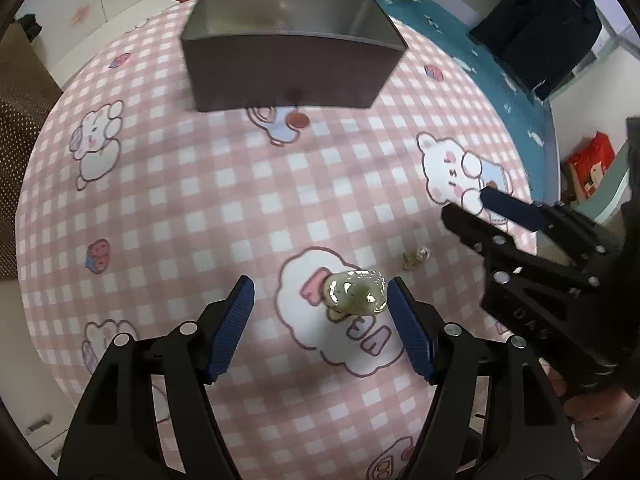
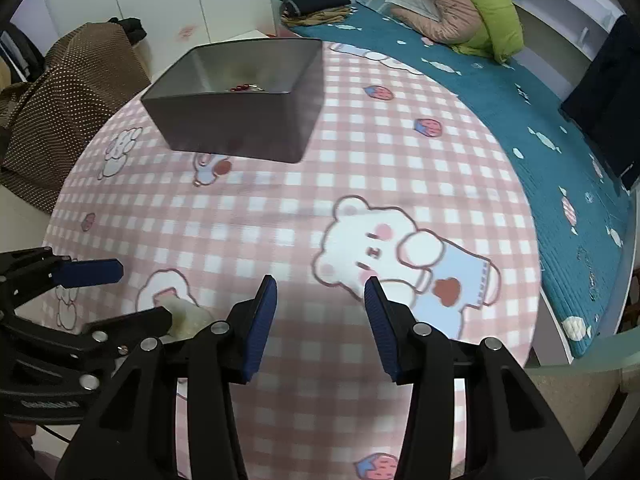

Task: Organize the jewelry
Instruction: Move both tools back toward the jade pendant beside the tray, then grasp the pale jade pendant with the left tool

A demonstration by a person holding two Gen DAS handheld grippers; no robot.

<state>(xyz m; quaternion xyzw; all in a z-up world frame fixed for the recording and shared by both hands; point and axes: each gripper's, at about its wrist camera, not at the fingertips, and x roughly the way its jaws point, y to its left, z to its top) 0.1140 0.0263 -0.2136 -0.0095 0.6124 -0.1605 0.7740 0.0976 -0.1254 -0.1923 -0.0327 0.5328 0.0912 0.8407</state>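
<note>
A pale green jade-like bangle (image 1: 357, 292) lies on the pink checked tablecloth (image 1: 224, 200), between the tips of my open left gripper (image 1: 320, 300), closer to its right finger. A small gold earring (image 1: 416, 258) lies just right of the bangle. A dark grey open box (image 1: 292, 60) stands at the far side; in the right wrist view the box (image 2: 240, 96) holds red beads (image 2: 239, 88). My right gripper (image 2: 320, 292) is open and empty over the cloth; it shows in the left wrist view (image 1: 476, 210). The bangle (image 2: 188, 318) is partly hidden there behind the left gripper (image 2: 132, 292).
A bed with a teal cover (image 2: 540, 120) and piled clothing (image 2: 460, 12) runs behind and to the right of the table. A brown dotted cloth (image 2: 68, 104) hangs over furniture at the left. A red bag (image 1: 592, 168) sits beyond the table's right edge.
</note>
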